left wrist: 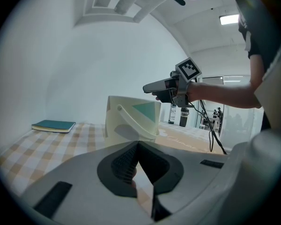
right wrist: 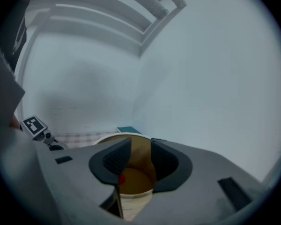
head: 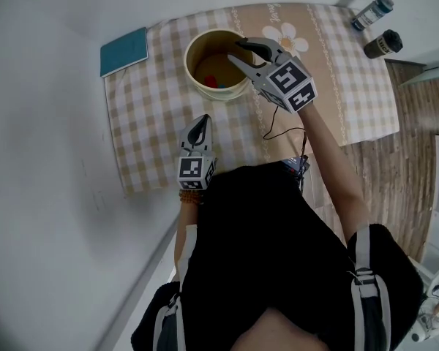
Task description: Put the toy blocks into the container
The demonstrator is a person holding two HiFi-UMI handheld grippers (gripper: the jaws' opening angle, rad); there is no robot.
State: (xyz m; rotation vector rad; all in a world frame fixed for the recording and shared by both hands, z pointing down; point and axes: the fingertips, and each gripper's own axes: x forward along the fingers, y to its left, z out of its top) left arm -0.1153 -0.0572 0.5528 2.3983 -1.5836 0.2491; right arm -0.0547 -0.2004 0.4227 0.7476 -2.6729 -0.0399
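A cream bucket (head: 205,90) stands on the checked tablecloth (head: 150,126). Red and blue toy blocks (head: 214,72) lie in its bottom. My right gripper (head: 234,51) hovers over the bucket's right rim, open, with nothing between its fingers. The right gripper view looks down between its pads into the bucket (right wrist: 139,161), where a red block (right wrist: 122,178) shows. My left gripper (head: 199,123) rests low over the cloth near the bucket, shut and empty. In the left gripper view the bucket (left wrist: 131,121) stands just ahead, with the right gripper (left wrist: 150,89) above it.
A teal book (head: 124,51) lies at the cloth's far left corner. Two bottles (head: 372,12) (head: 383,44) stand off the cloth at the far right. A pale wall runs along the left; wooden floor shows on the right.
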